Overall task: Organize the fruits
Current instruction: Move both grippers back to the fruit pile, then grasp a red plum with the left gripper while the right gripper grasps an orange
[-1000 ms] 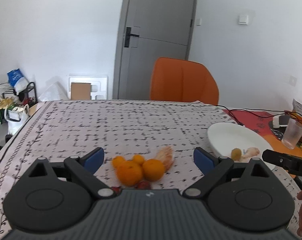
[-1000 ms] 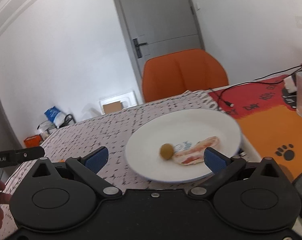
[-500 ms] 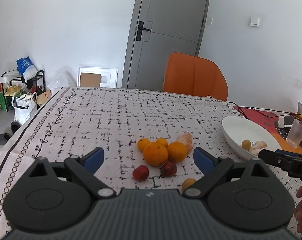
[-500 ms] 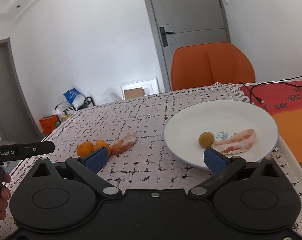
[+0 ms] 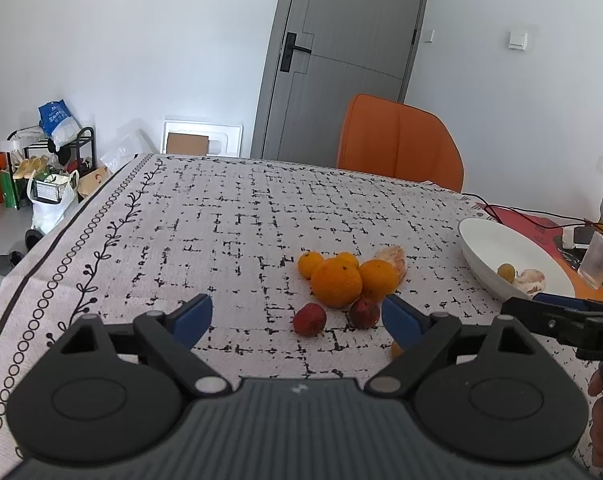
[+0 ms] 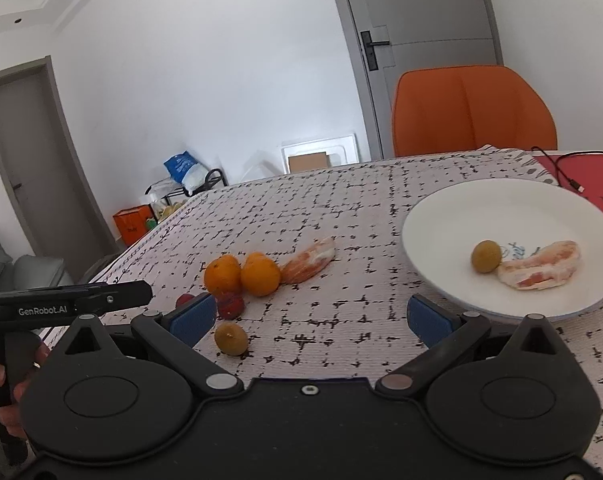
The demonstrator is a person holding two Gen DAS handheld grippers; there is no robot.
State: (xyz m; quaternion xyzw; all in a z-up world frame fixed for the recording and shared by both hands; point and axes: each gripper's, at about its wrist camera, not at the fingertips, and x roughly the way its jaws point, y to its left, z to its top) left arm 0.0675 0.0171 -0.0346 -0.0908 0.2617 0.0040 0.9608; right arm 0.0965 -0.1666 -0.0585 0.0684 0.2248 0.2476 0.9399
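Observation:
Several oranges (image 5: 336, 282) lie in a cluster on the patterned tablecloth, also in the right wrist view (image 6: 241, 274). A peeled citrus segment (image 6: 309, 260) lies behind them. Two small red fruits (image 5: 309, 319) and a small yellow fruit (image 6: 231, 338) lie in front. A white plate (image 6: 453, 216) at the right holds a yellow-green fruit (image 6: 486, 255) and a peeled segment (image 6: 541, 266). My left gripper (image 5: 297, 316) is open and empty, just short of the red fruits. My right gripper (image 6: 311, 314) is open and empty, between the pile and the plate.
An orange chair (image 5: 397, 144) stands at the table's far side. A clear plastic cup (image 5: 599, 258), cables and a red-orange mat (image 6: 573, 172) lie right of the plate. Bags and a rack (image 5: 45, 160) stand on the floor at the left.
Both grippers have pulled back and risen, so more of the table shows. The right gripper has swung left from the plate toward the fruit pile. Both stay open.

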